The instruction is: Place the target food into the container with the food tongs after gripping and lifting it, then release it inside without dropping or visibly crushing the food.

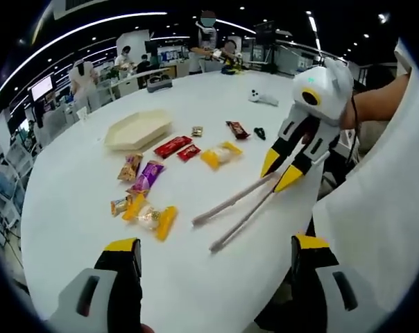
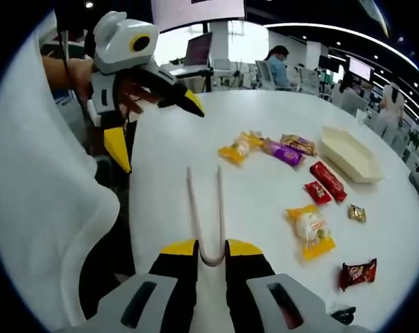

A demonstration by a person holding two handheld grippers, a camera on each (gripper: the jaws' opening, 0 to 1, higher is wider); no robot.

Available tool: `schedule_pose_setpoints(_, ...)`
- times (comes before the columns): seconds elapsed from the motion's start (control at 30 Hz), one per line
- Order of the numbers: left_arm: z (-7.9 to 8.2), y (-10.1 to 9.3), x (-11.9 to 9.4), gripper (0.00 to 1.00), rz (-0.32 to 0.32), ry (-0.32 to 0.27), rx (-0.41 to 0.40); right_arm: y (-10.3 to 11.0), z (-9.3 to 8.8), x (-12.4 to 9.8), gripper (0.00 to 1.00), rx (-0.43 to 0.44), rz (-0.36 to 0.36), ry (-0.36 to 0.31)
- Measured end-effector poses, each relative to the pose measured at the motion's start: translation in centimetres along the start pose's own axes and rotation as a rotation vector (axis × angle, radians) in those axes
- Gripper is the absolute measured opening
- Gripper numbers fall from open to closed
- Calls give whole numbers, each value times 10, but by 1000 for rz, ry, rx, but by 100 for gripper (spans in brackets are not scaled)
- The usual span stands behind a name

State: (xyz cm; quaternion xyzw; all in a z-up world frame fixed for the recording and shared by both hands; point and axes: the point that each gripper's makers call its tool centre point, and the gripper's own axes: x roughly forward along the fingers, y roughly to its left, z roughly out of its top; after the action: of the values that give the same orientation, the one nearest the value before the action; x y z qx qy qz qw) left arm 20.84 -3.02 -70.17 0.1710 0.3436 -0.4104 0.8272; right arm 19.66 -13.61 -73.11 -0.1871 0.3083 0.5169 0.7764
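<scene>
In the left gripper view, we saw the left gripper [image 1: 213,260] rise from the bottom edge with its yellow-tipped jaws spread wide apart and nothing between them. Ahead lay a round white table [image 1: 78,194]. The right gripper [image 1: 281,171] came in from the right, its jaws closed on the bent end of the food tongs [image 1: 237,208], whose two pale arms ran leftward over the tabletop. Near the left gripper lay a cluster of yellow-wrapped snacks [image 1: 148,216], with a purple packet [image 1: 148,174] and a gold-brown packet [image 1: 130,166] just beyond. Farther on sat a cream, boat-shaped container [image 1: 137,130], holding nothing that we could see. Beside it were two red packets [image 1: 173,146] and a yellow-wrapped bun [image 1: 220,155], with a dark red wrapper [image 1: 237,130] past them. People stood at desks behind the table.

In the right gripper view, we saw the right gripper [image 2: 211,251] pinching the looped end of the food tongs [image 2: 205,215], the arms pointing away across the table [image 2: 168,152]. The left gripper [image 2: 154,132] hung at upper left, its jaws parted. The yellow-wrapped bun [image 2: 309,229] lay right of the tongs, well apart from them, with the red packets [image 2: 327,179] beyond it and the container [image 2: 348,154] at the far right. The purple packet [image 2: 284,152] lay between the yellow-wrapped snacks [image 2: 238,148] and the container.
</scene>
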Motion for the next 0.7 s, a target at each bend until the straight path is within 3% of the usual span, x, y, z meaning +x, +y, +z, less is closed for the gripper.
schedule_pose_setpoints(0.23,5,-8,3,82,-49,-4,13,3,16,-12,13,-22,8,-47)
schedule_pose_setpoints(0.43,11,-6,2,74,-63,3,64,-9,30,-22,13,-28,-32,-83)
schedule_pose_setpoints(0.7,9,-13,4,52,-115,11,145,-8,37,-27,13,-46,-19,-97)
